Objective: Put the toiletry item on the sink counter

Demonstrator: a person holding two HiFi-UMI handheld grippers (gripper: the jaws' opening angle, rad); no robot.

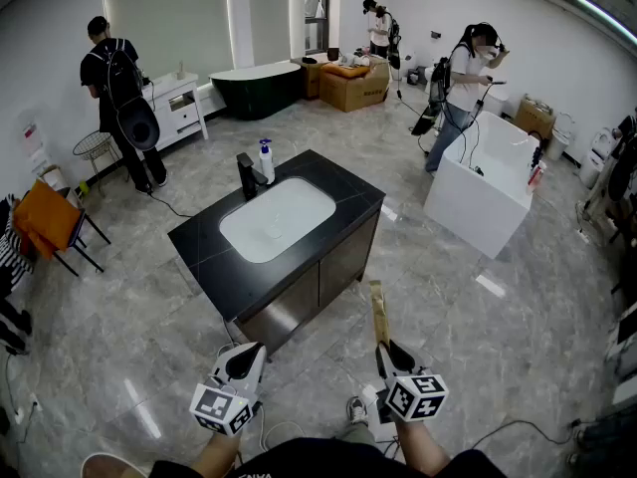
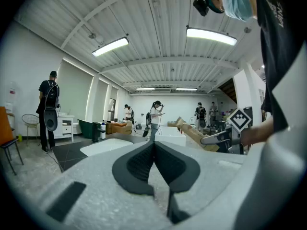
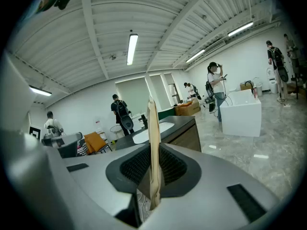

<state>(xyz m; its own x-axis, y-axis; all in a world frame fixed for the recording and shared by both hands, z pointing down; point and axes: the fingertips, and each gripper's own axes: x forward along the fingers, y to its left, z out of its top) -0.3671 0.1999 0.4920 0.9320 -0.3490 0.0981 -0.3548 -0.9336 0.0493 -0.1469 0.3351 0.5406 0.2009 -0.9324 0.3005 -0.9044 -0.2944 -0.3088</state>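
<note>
Carrying the toiletry item (image 1: 377, 312) toward the desk (image 1: 343, 185)
Right tool (image 1: 391, 353) pinches the thin tan item, well off the desk; left tool (image 1: 245, 359) closed, empty. Lay it flat beside the basin (image 1: 277, 217)

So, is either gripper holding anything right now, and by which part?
Right gripper grips a thin tan packet by its lower end, the rest sticking out beyond the jaws. Left gripper is shut, empty.

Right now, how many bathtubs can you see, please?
2: a black bathtub by the far wall, a white bathtub right of the sink counter; others may be hidden.
</note>
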